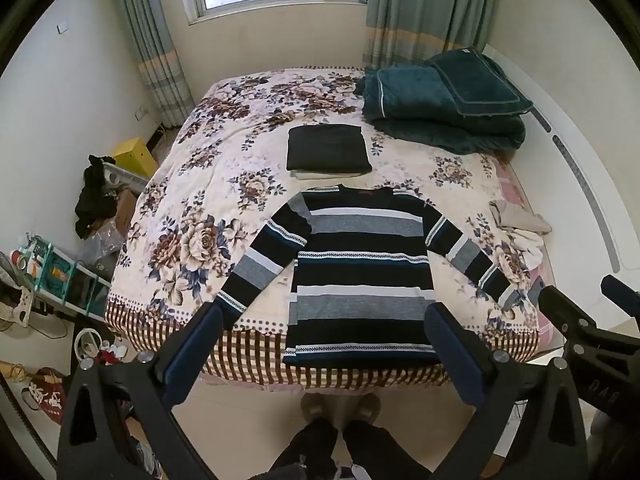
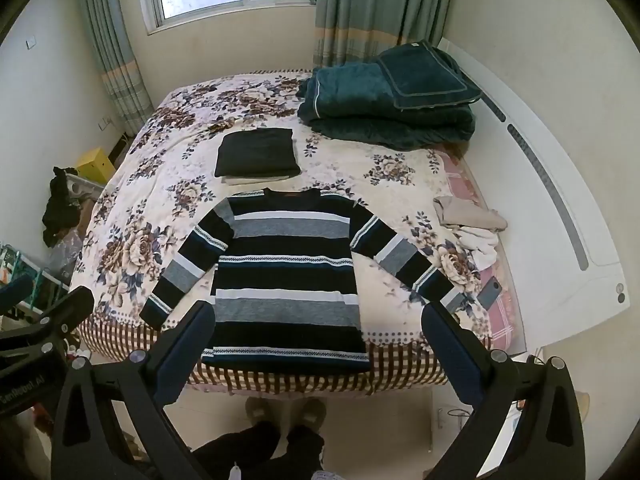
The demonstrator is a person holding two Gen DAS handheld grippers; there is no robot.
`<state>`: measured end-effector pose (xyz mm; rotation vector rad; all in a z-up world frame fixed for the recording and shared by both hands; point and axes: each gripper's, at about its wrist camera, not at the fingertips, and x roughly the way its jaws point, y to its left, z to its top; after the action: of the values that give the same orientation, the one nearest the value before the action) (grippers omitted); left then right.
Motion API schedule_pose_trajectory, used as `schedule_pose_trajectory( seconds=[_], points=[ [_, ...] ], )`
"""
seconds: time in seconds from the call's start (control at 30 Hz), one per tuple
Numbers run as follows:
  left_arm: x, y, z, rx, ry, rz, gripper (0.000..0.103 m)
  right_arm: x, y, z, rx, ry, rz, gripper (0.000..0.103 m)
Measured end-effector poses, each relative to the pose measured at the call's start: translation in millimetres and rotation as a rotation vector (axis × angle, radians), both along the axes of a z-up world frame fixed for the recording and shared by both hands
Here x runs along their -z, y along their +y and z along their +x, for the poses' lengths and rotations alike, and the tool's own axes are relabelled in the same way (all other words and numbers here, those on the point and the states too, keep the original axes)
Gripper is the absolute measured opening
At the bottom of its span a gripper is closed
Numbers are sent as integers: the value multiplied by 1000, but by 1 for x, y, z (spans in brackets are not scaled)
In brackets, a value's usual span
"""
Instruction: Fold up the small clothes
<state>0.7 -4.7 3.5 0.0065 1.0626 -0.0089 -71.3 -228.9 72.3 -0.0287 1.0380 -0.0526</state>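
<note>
A striped sweater (image 1: 362, 264) in navy, grey and white lies flat on the floral bed, sleeves spread outward, hem at the near edge; it also shows in the right wrist view (image 2: 286, 276). My left gripper (image 1: 324, 344) is open and empty, held above the hem. My right gripper (image 2: 316, 340) is open and empty, also above the near bed edge. A folded black garment (image 1: 328, 148) sits on a light folded one behind the collar, also in the right wrist view (image 2: 256, 152). Crumpled beige and white clothes (image 1: 520, 224) lie at the right edge (image 2: 472, 224).
A folded dark teal quilt (image 1: 444, 100) with a pillow lies at the far right of the bed (image 1: 192, 200). A phone (image 2: 490, 292) lies by the right edge. A cluttered rack (image 1: 60, 276), bags and a yellow box (image 1: 134, 156) stand on the floor at left. My feet are below.
</note>
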Motion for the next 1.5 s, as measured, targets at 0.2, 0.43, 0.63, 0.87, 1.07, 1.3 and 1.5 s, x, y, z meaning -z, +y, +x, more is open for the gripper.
schedule_pose_trajectory(
  seconds=[0.2,0.43,0.63,0.87,1.07,1.3,1.5],
  points=[
    [0,1,0,5,-1,1,103,-1,0,1,-1,-1,0,103],
    [0,1,0,6,-3,-2,103,-1,0,1,-4,-2,1,103],
    [-1,0,0,7,-3,-5,103,-1,0,1,-2,-2,2,103],
    [-3,-3,3,10,-4,-11,103,-2,0,2,-4,-1,2,103],
    [-3,-2,3,6,-7,-12,103,-2,-1,2,-3,-3,1,103],
    [-3,-2,2,2,-16,-17,103,-5,1,3,-3,-4,1,103],
    [-3,-2,2,2,-17,-17,103,-6,1,3,-4,-3,-1,103]
  ],
)
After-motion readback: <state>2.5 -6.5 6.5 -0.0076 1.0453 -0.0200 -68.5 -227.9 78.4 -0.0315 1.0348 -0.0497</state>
